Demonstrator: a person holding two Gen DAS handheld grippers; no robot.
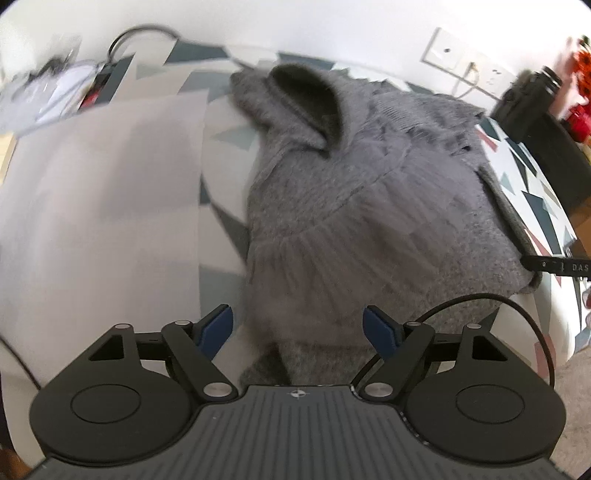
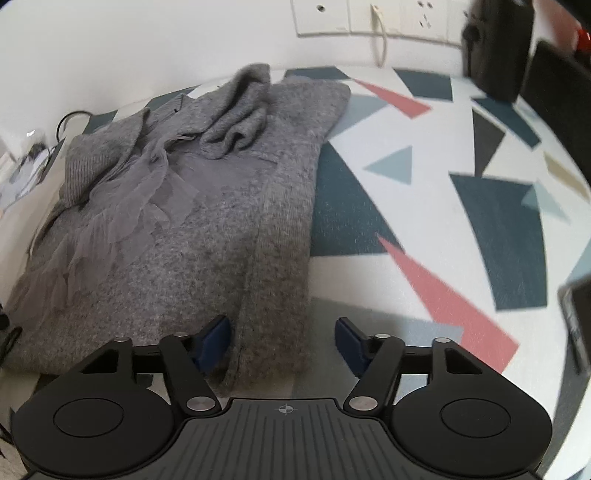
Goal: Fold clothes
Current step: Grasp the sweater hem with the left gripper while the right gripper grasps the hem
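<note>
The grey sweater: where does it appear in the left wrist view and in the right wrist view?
Left wrist view: grey sweater fills the centre and right, collar at the top.
Right wrist view: it lies left of centre, collar at the far end.
Shared landmark: the wall socket plate with a plugged cable, behind the patterned tablecloth.

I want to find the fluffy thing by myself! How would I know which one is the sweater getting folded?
Look at the big table cover with blue, pink and grey triangles. Lying on it is the grey sweater, a fuzzy knit with a thin frilly strip down its front. It is the only soft grey thing there; everything around it is flat and patterned.
</note>
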